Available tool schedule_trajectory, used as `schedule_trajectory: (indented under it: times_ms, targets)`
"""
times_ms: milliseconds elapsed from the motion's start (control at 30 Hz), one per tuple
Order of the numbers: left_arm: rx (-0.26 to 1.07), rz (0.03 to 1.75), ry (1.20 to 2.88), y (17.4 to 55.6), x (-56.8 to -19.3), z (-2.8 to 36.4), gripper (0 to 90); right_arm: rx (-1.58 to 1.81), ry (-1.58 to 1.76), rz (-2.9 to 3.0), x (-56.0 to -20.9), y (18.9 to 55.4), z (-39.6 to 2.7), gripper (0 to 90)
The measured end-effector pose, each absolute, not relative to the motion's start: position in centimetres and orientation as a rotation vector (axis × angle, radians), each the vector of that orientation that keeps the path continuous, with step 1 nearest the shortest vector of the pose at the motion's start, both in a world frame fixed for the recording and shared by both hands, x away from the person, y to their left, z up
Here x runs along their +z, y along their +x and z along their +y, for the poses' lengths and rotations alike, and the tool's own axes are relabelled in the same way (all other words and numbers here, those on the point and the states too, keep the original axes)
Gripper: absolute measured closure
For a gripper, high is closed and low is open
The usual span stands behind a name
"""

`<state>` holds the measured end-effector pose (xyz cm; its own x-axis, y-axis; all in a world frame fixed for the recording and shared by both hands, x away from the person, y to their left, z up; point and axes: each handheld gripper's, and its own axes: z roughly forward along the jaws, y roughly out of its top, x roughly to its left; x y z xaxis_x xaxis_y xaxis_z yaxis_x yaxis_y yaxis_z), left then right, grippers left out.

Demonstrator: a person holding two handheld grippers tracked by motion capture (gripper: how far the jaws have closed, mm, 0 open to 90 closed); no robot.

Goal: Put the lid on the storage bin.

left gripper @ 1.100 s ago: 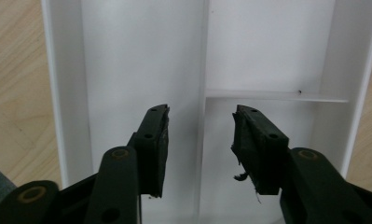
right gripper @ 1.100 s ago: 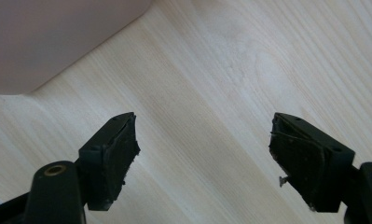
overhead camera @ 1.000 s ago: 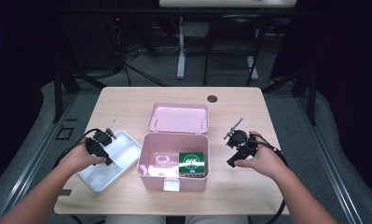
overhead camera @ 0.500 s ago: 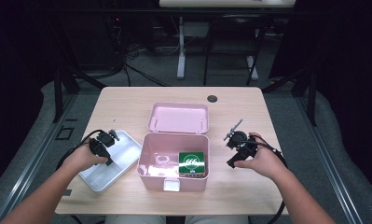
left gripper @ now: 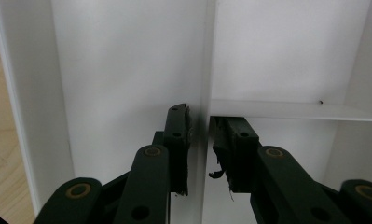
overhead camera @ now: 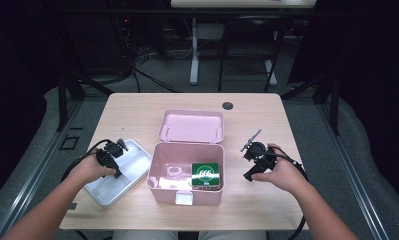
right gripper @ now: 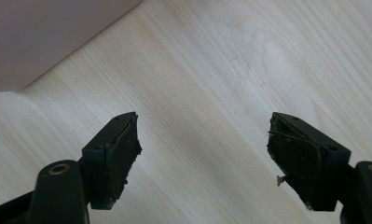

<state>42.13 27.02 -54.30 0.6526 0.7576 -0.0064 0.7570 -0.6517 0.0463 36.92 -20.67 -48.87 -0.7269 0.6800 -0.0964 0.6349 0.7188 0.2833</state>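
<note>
Now the light wooden desk (overhead camera: 137, 112) carries a pink storage box (overhead camera: 185, 172) near its front edge, in the middle. The box is open, and its pink lid (overhead camera: 191, 126) lies flat on the desk just behind it, touching the back wall or very near to it. Inside the box, at the right side, a green packet with white print (overhead camera: 206, 174) lies on the bottom; beside it, to the left, something pale or transparent is seen, but I cannot tell what it is.

To the left of the box a white divided tray (overhead camera: 134, 165) sits on the desk, turned at an angle, with one corner just beside the box. The left hand-held gripper (overhead camera: 116, 152) is over this tray. In the left gripper view its two black jaws stand one on each side of a thin white divider wall (left gripper: 203, 70) of the tray (left gripper: 127, 56), closed on it or almost closed; the worn pads (left gripper: 186, 140) are very near to the wall on both sides.

The right hand-held gripper (overhead camera: 252, 150) rests to the right of the box, apart from it, held by the person's right hand (overhead camera: 282, 172). In the right gripper view its jaws are wide open with only bare desk (right gripper: 230, 70) between them, and a corner of the pink box (right gripper: 48, 32) shows at the upper left. A small dark round hole (overhead camera: 228, 105) is in the desk near the far edge.
</note>
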Motion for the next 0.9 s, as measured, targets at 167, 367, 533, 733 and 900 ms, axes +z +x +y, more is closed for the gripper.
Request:
schedule_trajectory:
  times_ms: [167,367,533,733,900]
  targets:
    - [0.027,1.281,2.840,42.13,-54.31,26.64,75.3,0.345,1.060,2.734,-49.16,36.83,-20.56,24.5]
    - [0.058,1.273,2.853,42.06,-54.32,26.42,85.9,0.355,1.061,2.736,-49.30,36.80,-20.43,24.9]
    - [0.050,1.284,2.847,42.17,-54.30,26.53,88.6,0.359,1.057,2.732,-49.25,36.76,-20.49,24.9]
    - [0.012,1.294,2.847,42.30,-54.27,26.63,89.0,0.363,1.069,2.723,-49.30,36.68,-20.68,24.9]
    - [0.001,1.289,2.863,42.24,-54.16,26.84,89.0,0.364,1.075,2.723,-49.58,36.67,-20.58,24.9]
